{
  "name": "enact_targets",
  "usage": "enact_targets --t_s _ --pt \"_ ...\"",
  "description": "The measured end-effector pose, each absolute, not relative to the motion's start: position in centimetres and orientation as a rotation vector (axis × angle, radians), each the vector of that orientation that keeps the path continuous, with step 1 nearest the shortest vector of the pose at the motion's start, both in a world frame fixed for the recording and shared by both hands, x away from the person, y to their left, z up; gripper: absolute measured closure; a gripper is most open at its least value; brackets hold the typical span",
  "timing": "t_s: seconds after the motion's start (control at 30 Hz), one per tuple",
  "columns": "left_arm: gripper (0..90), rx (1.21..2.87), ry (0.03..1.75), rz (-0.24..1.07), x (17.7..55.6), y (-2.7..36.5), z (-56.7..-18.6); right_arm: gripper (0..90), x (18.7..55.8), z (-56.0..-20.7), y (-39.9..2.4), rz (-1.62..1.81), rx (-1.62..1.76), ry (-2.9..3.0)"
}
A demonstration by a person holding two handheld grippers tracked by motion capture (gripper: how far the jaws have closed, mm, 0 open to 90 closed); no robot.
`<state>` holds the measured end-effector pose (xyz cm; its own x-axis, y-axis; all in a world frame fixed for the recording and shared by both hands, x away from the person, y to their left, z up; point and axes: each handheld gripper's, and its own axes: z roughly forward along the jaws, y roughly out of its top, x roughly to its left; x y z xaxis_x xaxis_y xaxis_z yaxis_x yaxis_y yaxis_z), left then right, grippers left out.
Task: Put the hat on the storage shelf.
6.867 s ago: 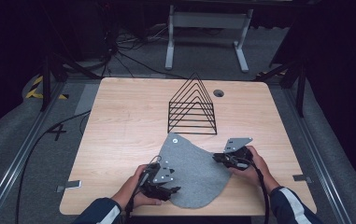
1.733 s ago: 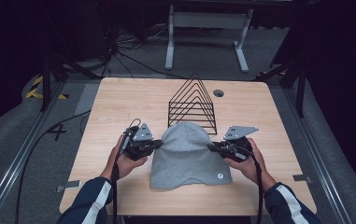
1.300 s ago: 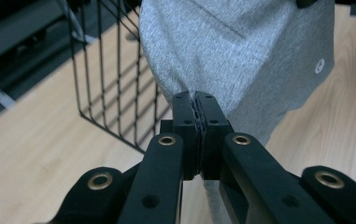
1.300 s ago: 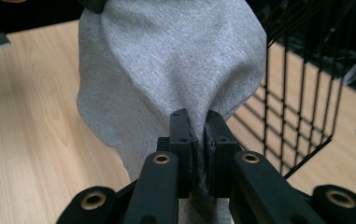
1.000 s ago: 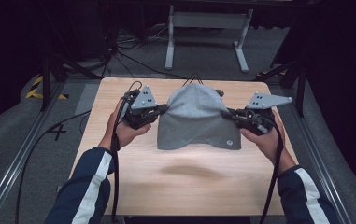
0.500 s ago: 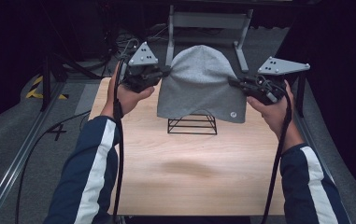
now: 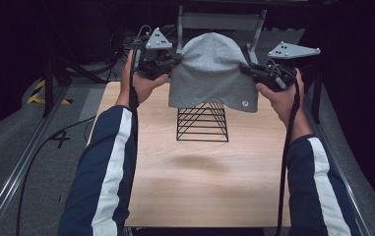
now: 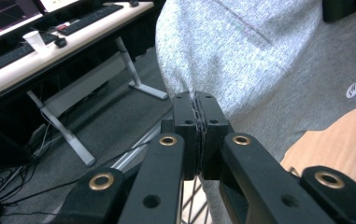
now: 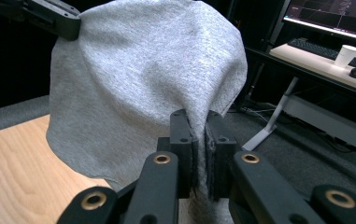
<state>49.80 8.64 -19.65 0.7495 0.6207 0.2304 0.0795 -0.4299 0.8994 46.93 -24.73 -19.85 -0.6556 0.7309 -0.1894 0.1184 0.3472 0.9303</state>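
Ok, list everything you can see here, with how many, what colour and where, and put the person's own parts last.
Beanie: one, grey, small round white badge near its hem, held in the air above the rack, stretched between both grippers.
Wire rack: one, black, standing on the table under the beanie.
Table: one, light wood, in front of the person.
Desk: one, pale top, beyond the table, with keyboards and screens.
Paper cup: one, white, on that desk.
Left gripper: one, black, shut on the beanie's edge.
Right gripper: one, black, shut on the opposite edge.
Sleeves: two, navy with a white stripe, coming in from the bottom of the high view.
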Motion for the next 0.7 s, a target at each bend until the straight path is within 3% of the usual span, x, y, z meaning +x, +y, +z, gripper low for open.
enact_targets --t_s 0.27,0.7 --pt "88.6 1.948 0.54 0.657 50.6 8.0 -20.6 84.2 48.2 -20.7 -24.5 1.3 0.769 2.023" --pt "88.5 1.924 0.485 0.63 48.7 9.4 -20.8 84.2 46.5 -21.8 -25.0 1.346 0.693 2.072"
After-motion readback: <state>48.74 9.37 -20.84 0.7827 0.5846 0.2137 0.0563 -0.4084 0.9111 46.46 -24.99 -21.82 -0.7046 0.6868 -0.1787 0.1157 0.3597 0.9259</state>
